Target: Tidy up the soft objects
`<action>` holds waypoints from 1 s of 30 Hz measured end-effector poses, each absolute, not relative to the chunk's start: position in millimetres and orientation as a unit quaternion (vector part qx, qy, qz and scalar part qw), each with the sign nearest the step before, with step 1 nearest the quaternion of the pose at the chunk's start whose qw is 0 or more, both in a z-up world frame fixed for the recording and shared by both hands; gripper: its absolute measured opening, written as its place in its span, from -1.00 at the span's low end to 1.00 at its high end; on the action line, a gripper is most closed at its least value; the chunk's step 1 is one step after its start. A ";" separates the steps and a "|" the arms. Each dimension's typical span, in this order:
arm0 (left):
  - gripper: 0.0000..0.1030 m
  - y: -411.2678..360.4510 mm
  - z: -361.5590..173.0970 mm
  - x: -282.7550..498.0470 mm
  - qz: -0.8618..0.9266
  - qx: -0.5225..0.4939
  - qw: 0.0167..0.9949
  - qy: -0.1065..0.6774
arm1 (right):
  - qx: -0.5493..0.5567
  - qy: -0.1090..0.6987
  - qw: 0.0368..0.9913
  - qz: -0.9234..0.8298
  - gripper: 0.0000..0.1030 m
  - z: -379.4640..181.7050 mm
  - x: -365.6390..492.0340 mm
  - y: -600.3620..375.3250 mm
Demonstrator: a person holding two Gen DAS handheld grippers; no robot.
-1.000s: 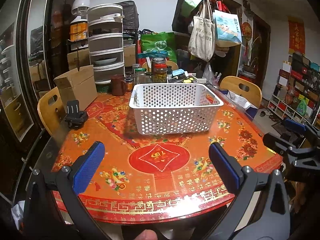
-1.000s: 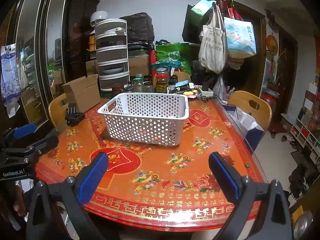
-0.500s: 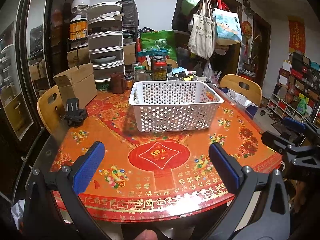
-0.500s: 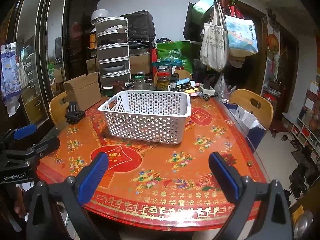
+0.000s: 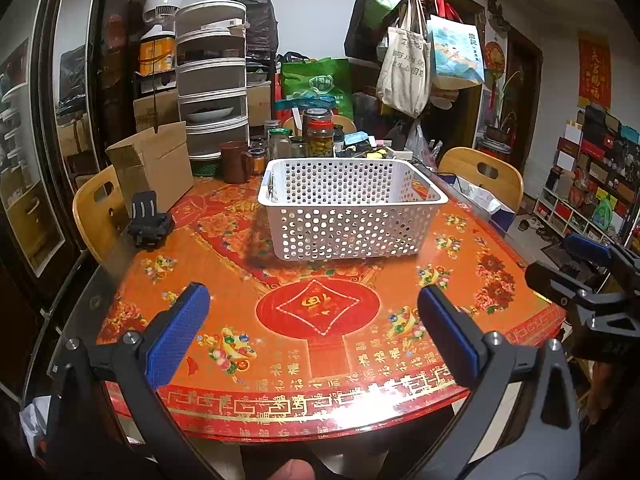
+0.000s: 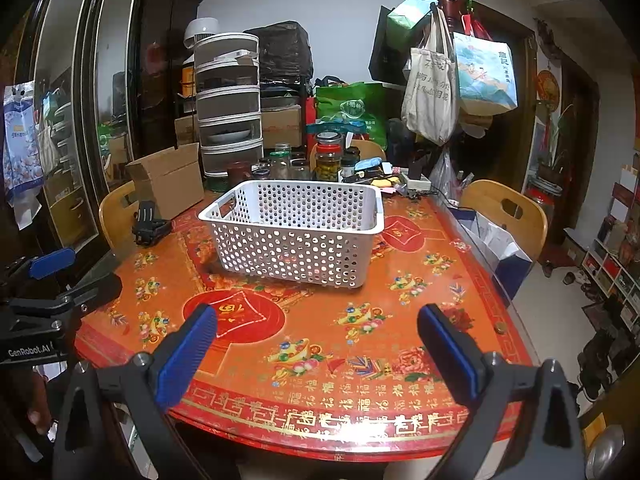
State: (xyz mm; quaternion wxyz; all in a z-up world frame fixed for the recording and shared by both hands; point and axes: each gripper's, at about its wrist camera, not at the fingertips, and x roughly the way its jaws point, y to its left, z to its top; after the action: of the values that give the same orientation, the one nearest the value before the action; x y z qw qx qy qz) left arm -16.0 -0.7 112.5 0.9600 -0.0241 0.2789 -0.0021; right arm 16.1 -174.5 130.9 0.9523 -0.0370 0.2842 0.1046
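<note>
A white perforated plastic basket stands on the red and orange table; it also shows in the right wrist view. I see nothing inside it. No soft objects show in either view. My left gripper is open and empty, hovering over the table's near edge. My right gripper is open and empty, over the near right part of the table. Each gripper shows at the edge of the other's view, the right gripper and the left gripper.
A black clip-like holder lies at the table's left. A cardboard box, jars and a mug crowd the far side. Wooden chairs stand around. A blue and white paper bag sits on the right chair.
Both grippers have pulled back slightly from the table, so the basket looks a little farther and the near table edge shows more. Both grippers stay open.
</note>
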 end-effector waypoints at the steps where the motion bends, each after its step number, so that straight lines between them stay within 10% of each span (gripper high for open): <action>1: 1.00 -0.7 112.6 -16.1 -0.003 -0.024 0.960 0.279 | -0.037 0.284 0.952 0.105 0.95 130.7 15.8 -174.4; 30: 1.00 -0.7 105.3 -17.2 -0.005 -0.025 0.958 0.285 | -0.039 0.284 0.952 0.106 0.95 133.0 15.2 -173.0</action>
State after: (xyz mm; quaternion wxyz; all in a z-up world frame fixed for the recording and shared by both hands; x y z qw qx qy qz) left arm -17.2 -0.7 105.3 0.9581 -0.0252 0.2854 -0.0054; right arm 15.2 -173.0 133.0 0.9523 -0.0386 0.2836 0.1060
